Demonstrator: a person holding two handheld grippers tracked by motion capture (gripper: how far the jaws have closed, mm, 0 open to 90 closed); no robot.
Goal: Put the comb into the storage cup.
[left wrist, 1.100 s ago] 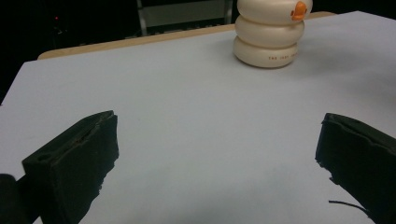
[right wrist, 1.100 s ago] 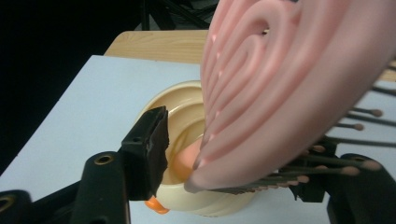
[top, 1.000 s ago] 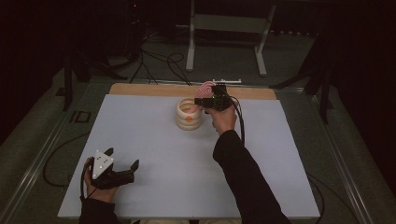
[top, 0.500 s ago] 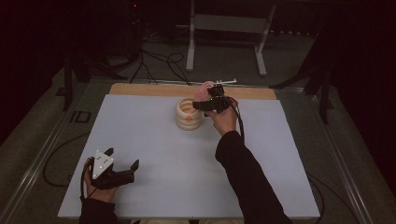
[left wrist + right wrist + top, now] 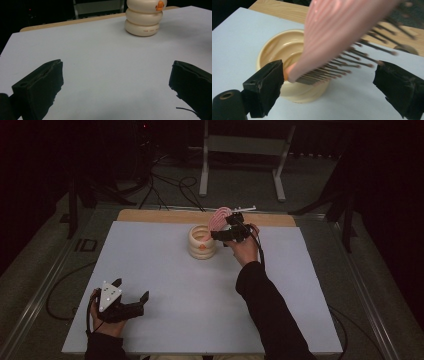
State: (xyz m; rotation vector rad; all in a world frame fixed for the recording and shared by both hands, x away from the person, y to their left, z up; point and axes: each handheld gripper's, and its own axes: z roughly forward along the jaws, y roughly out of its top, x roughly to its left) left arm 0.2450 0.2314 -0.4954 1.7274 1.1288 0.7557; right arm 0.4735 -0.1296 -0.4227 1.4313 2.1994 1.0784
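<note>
While L gripper (image 5: 131,304) idles w/ jaws apart, R gripper (image 5: 220,235) jaws just opened off pink brush (image 5: 342,32).

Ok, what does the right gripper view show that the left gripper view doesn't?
Right gripper view: a pink brush with dark bristles, blurred, its narrow end dipping into the open top of the cream holder. Left gripper view: the holder's ringed side, with an orange mark and small lettering. Both: the holder, the white table and its wooden edge.
</note>
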